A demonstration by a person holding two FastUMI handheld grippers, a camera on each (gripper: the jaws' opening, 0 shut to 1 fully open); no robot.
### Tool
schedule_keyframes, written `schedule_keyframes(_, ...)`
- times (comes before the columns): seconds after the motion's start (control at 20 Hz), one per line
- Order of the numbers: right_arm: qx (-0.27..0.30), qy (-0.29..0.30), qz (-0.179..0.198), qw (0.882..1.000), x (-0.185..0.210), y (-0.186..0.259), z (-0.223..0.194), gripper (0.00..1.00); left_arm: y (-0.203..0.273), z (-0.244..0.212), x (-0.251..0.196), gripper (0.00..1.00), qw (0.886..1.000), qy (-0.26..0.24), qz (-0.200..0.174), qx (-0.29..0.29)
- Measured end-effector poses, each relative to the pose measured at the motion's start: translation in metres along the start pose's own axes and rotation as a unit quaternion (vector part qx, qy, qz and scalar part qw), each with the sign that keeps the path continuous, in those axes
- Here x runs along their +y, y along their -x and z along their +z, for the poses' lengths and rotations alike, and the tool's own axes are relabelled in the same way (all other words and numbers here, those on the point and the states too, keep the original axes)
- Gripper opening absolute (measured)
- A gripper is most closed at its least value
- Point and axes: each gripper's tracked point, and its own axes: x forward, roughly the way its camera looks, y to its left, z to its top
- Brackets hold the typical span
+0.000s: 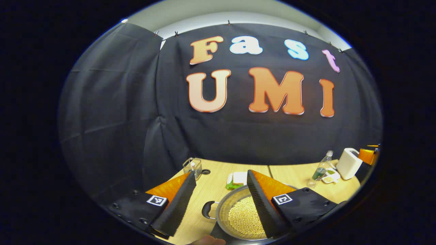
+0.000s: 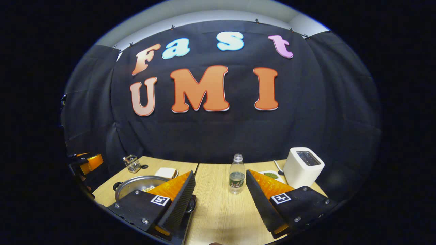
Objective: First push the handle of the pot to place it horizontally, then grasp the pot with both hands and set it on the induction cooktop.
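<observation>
Under my left gripper (image 1: pixel 221 195): pot (image 1: pixel 235 211) brushed metal, dull sheen, rim shinier; loop handle (image 1: pixel 207 209) glossy dark plastic; contents grainy, matt. Table (image 2: pixel 218 204) light wood-grain, smooth, matt. My finger pads (image 1: pixel 178 200) ribbed, rough, matt. Ahead between my right gripper (image 2: pixel 220 194) fingers: bottle (image 2: pixel 236 178) clear glossy plastic. Beyond right finger: toaster (image 2: pixel 303 166) smooth satin plastic casing. Far left of left finger: small clear container (image 2: pixel 132 163), glassy. Wall black cloth, matt, creased.
</observation>
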Motion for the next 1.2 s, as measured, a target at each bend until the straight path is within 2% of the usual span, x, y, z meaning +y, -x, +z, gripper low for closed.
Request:
schedule_keyframes(0.15,-0.046,0.004,0.011,0.999,-0.01,0.04,0.037,0.93,0.036,0.047,-0.014,1.0,0.999,-0.015,-0.005,-0.05)
schedule_keyframes(0.2,-0.062,0.004,0.014,0.998,-0.013,0.054,0.05,0.93,0.047,0.062,-0.02,0.95,0.998,-0.013,-0.007,-0.066)
schedule_keyframes(0.3,-0.091,0.008,0.018,0.996,-0.025,0.08,0.076,0.93,0.066,0.089,-0.035,1.0,0.996,0.003,-0.024,-0.087)
schedule_keyframes(0.45,-0.125,0.021,0.021,0.992,-0.046,0.118,0.109,0.93,0.093,0.13,-0.045,1.0,0.992,0.04,-0.05,-0.11)
schedule_keyframes(0.5,-0.139,0.027,0.017,0.99,-0.054,0.128,0.121,0.88,0.103,0.145,-0.044,1.0,0.99,0.044,-0.05,-0.122)
schedule_keyframes(0.55,-0.152,0.033,0.009,0.988,-0.063,0.137,0.133,0.93,0.112,0.155,-0.044,0.99,0.989,0.046,-0.051,-0.13)
schedule_keyframes(0.65,-0.163,0.043,0.007,0.986,-0.073,0.154,0.146,0.93,0.13,0.168,-0.047,0.99,0.987,0.058,-0.059,-0.138)
schedule_keyframes(0.75,-0.165,0.044,0.02,0.985,-0.072,0.172,0.157,0.93,0.148,0.183,-0.049,1.0,0.984,0.073,-0.068,-0.148)
schedule_keyframes(0.8,-0.169,0.044,0.027,0.984,-0.07,0.18,0.162,0.98,0.158,0.191,-0.046,0.99,0.982,0.077,-0.07,-0.159)
schedule_keyframes(0.9,-0.185,0.049,0.038,0.981,-0.069,0.196,0.176,0.98,0.178,0.209,-0.039,0.98,0.977,0.074,-0.068,-0.186)
schedule_keyframes(0.95,-0.193,0.055,0.04,0.979,-0.07,0.202,0.183,0.93,0.188,0.215,-0.038,0.99,0.976,0.069,-0.065,-0.197)
schedule_keyframes(1.0,-0.202,0.06,0.039,0.977,-0.07,0.209,0.189,0.93,0.197,0.219,-0.037,0.99,0.975,0.068,-0.063,-0.203)
schedule_keyframes(1.15,-0.215,0.071,0.039,0.973,-0.07,0.225,0.2,0.93,0.22,0.225,-0.042,0.98,0.972,0.067,-0.075,-0.212)
schedule_keyframes(1.2,-0.216,0.072,0.041,0.973,-0.069,0.23,0.202,0.97,0.226,0.225,-0.041,0.99,0.973,0.061,-0.077,-0.21)
